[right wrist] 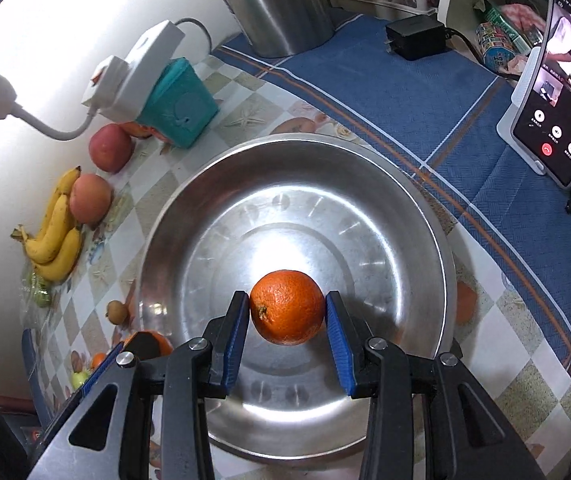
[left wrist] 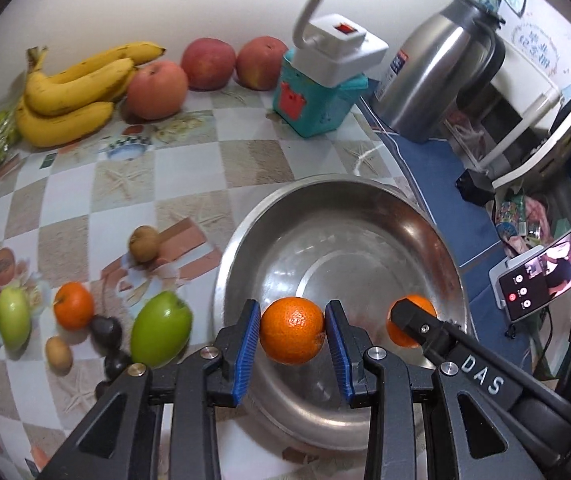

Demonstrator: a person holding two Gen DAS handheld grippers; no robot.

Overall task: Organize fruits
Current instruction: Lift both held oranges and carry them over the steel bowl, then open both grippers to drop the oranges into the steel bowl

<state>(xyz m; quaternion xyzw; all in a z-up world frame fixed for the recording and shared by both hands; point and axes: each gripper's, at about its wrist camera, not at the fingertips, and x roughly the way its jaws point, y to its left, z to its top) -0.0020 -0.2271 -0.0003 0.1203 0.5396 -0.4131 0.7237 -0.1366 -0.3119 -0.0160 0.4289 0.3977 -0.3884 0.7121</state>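
holding oranges [left wrist: 292, 330] over steel bowl [left wrist: 245, 248]

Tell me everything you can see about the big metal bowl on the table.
The metal bowl is wide, round and shallow, apparently of shiny steel, with a rolled rim and a flat circular bottom. It stands upright on the checkered tablecloth, beside the blue cloth. No fruit is seen lying inside. Each claw holds an orange over it: left claw, right claw.

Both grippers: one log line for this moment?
left gripper: shut on orange | right gripper: shut on second orange | both over steel bowl | bowl empty
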